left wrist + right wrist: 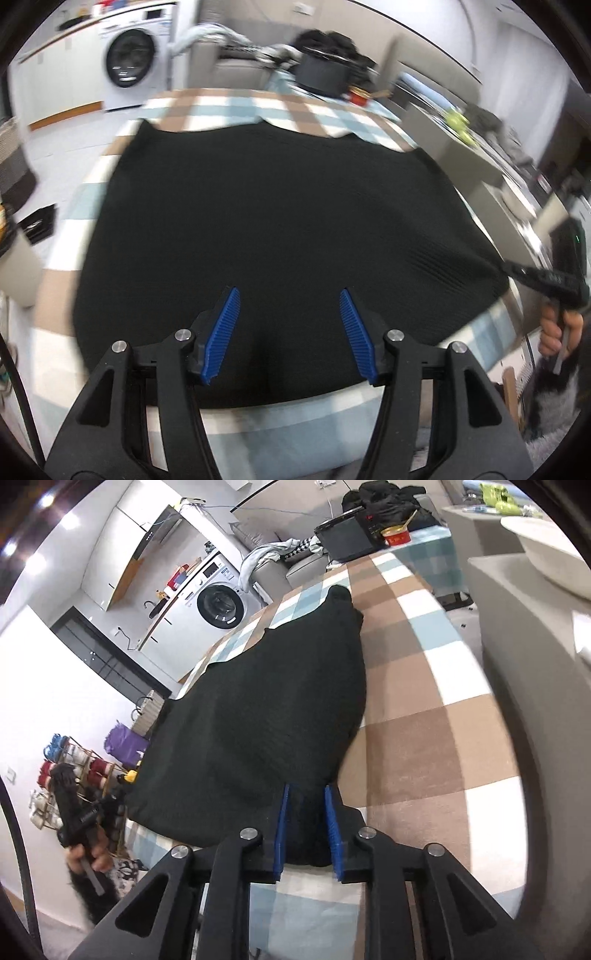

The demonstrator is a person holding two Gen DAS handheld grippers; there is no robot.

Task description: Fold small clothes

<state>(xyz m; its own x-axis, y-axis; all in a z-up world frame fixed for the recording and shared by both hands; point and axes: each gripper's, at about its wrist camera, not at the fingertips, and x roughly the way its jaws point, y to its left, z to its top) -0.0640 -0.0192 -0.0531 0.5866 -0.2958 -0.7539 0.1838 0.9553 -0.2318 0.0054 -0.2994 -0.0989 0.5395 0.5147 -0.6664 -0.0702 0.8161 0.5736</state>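
Spread flat, the black garment lies under the gaping left claw, its corner between the narrow right claw's pads.

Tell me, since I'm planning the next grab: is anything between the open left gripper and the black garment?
Nothing visible. The left gripper hangs open just above the black garment, which lies spread on the checked cloth. Only the right gripper meets the garment, at its corner.

A lived-in home: white front-loading washing machine under a wooden-edged counter, grey fabric sofa strewn with clothes, checked brown, white and blue cloth on the tabletop, wooden shoe rack.
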